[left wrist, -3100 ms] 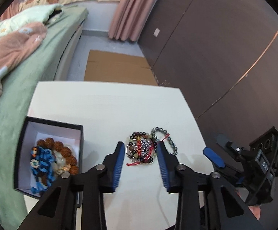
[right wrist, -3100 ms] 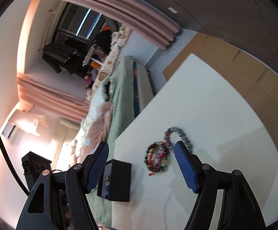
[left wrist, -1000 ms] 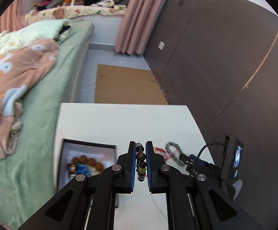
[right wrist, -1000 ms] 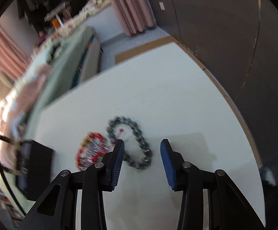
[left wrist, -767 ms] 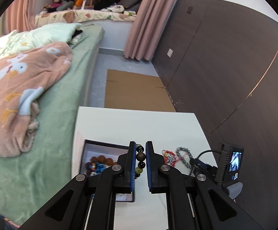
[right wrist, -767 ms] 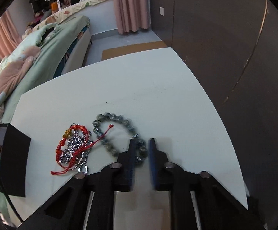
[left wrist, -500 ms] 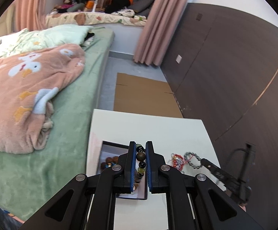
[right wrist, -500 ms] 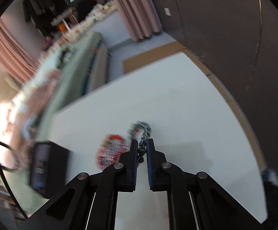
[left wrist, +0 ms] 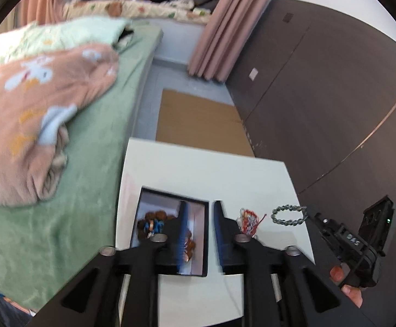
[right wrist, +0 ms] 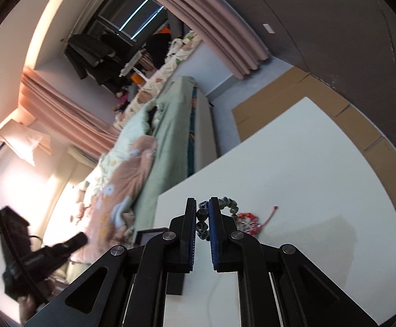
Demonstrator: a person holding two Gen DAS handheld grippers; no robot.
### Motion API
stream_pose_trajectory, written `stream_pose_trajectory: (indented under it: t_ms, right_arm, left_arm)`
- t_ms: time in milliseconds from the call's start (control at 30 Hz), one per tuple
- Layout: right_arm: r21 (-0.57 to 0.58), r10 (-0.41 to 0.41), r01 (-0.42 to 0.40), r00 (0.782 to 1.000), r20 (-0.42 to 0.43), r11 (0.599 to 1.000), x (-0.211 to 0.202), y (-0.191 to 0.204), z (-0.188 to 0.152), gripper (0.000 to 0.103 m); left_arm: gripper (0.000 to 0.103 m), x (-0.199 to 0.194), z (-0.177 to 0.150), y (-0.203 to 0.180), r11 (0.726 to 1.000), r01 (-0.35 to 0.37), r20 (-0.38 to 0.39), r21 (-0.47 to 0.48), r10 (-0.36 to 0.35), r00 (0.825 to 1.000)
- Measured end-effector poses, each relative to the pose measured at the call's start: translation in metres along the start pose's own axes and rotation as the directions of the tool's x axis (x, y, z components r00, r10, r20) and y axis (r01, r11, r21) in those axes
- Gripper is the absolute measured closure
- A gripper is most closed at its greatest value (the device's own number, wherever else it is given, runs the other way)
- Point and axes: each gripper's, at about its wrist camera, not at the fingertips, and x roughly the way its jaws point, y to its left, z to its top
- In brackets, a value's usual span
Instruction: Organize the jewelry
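My left gripper (left wrist: 199, 224) is open and empty, held above the black jewelry box (left wrist: 170, 199), which holds brown and blue bead bracelets (left wrist: 151, 222). My right gripper (right wrist: 203, 219) is shut on a grey-green bead bracelet (right wrist: 226, 204) and holds it lifted off the white table (right wrist: 307, 163); the bracelet also shows in the left wrist view (left wrist: 288, 215), hanging from the right gripper's tips. A red and silver jewelry pile (left wrist: 248, 218) lies on the table between the box and the bracelet and also shows in the right wrist view (right wrist: 248, 222).
A bed with green sheet (left wrist: 102, 136) and a pink blanket (left wrist: 34, 109) runs along the table's left side. A dark wall (left wrist: 320, 109) stands to the right. Cardboard (left wrist: 198, 122) lies on the floor beyond the table.
My left gripper opened and the dark bead bracelet it held is gone from between its fingers. My right gripper closed on the grey-green bracelet and lifted it off the table.
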Motion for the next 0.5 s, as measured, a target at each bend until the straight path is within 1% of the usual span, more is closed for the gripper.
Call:
stream_pose_trajectory:
  t_ms: [67, 133, 333, 433, 500]
  right_arm:
    - [-0.006, 0.031, -0.031, 0.999, -0.004, 0.999, 0.003, 0.006, 0.000, 0.093]
    - [-0.020, 0.070, -0.070, 0.998, -0.011, 0.997, 0.009, 0.016, -0.001, 0.092]
    - [-0.060, 0.167, -0.169, 0.985, -0.035, 0.984, 0.022, 0.044, -0.008, 0.093]
    - [-0.091, 0.187, -0.192, 0.980, -0.063, 0.977, 0.033, 0.065, -0.015, 0.093]
    - [-0.099, 0.205, -0.212, 0.976, -0.080, 0.972, 0.040, 0.073, -0.018, 0.093]
  left_arm:
    - [0.044, -0.001, -0.001, 0.006, 1.000, -0.005, 0.006, -0.014, 0.005, 1.000]
    - [0.034, -0.004, -0.002, 0.009, 1.000, -0.014, 0.030, -0.015, 0.014, 0.999]
    - [0.033, -0.009, -0.007, 0.024, 1.000, -0.013, 0.032, -0.027, 0.014, 0.999]
    - [0.033, -0.012, -0.008, 0.032, 0.999, -0.014, 0.037, -0.034, 0.015, 0.999]
    - [0.033, -0.015, -0.009, 0.036, 0.999, -0.021, 0.049, -0.046, 0.024, 0.999]
